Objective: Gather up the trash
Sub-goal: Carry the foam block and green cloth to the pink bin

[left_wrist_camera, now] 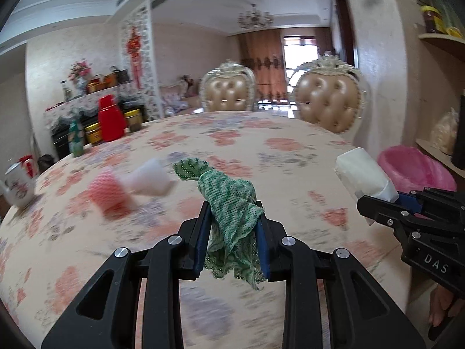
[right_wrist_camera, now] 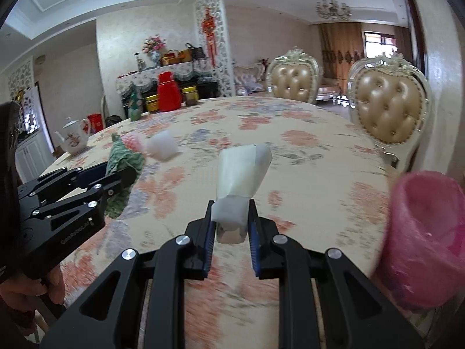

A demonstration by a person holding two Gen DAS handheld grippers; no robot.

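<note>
Left gripper [left_wrist_camera: 234, 218]: jaws clamped on a green mesh cloth [left_wrist_camera: 229, 200], which bunches up above the pads and hangs in a loose tail below them, centre of the left wrist view. Cloth held clear of the floral tablecloth [left_wrist_camera: 290, 157].

Right gripper [right_wrist_camera: 231, 218]: jaws clamped on the lower end of a white paper packet [right_wrist_camera: 242, 174]. Packet's long axis runs forward and upward from the jaws, its wider end toward the table centre.

Bin with pink liner [right_wrist_camera: 424, 238]: lower right of the right wrist view, off the table edge, mouth open and tilted toward the camera. It lies to the right of both sets of jaws; the right gripper is the nearer, the left gripper sits further left with the right gripper between it and the bin.

Judgement: both loads are in carry; the drop turns on getting the packet's free end over the liner mouth first.

Remaining on the table, upper left of the held items: a red-pink piece [left_wrist_camera: 109, 195] and a white piece [left_wrist_camera: 151, 177], blurred.
</note>
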